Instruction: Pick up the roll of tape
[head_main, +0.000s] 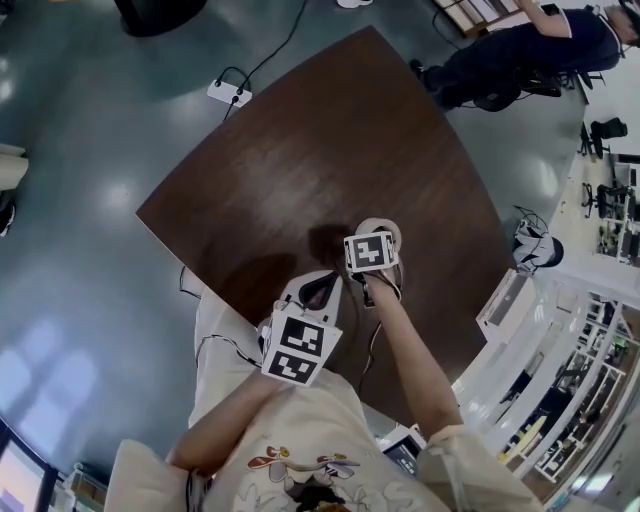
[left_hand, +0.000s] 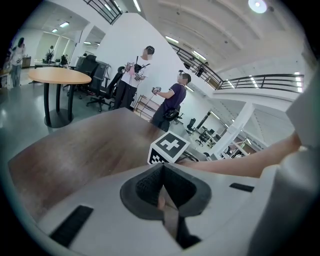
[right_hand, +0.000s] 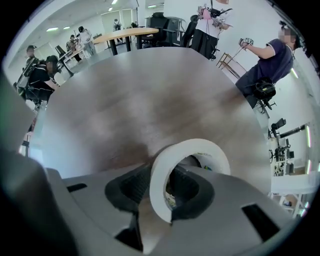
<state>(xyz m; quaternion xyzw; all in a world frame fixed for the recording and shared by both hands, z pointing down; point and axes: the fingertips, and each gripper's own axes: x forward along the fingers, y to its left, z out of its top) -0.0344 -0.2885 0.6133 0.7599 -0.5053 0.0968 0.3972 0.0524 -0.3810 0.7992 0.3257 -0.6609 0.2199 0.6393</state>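
Nearest the table's front edge, the left gripper (head_main: 322, 290) hangs over the wood with its jaws pressed together on nothing. Just beyond it, further in over the table (head_main: 330, 130), the right gripper (right_hand: 167, 189) points straight down and pinches the tape (right_hand: 157, 175). One jaw sits inside the ring's hole and the other outside, with the ring's wall between the pads. The tape stands tilted on edge, close above the table top, a little in from that front edge. Whether its far rim touches the wood I cannot tell. It looks light and fairly stiff, a pale paper-like roll, so a moderate squeeze should do. The wall is the sensible hold. Its smooth curved face may let the ring swing or slip round the pads, so a straight lift seems wise.
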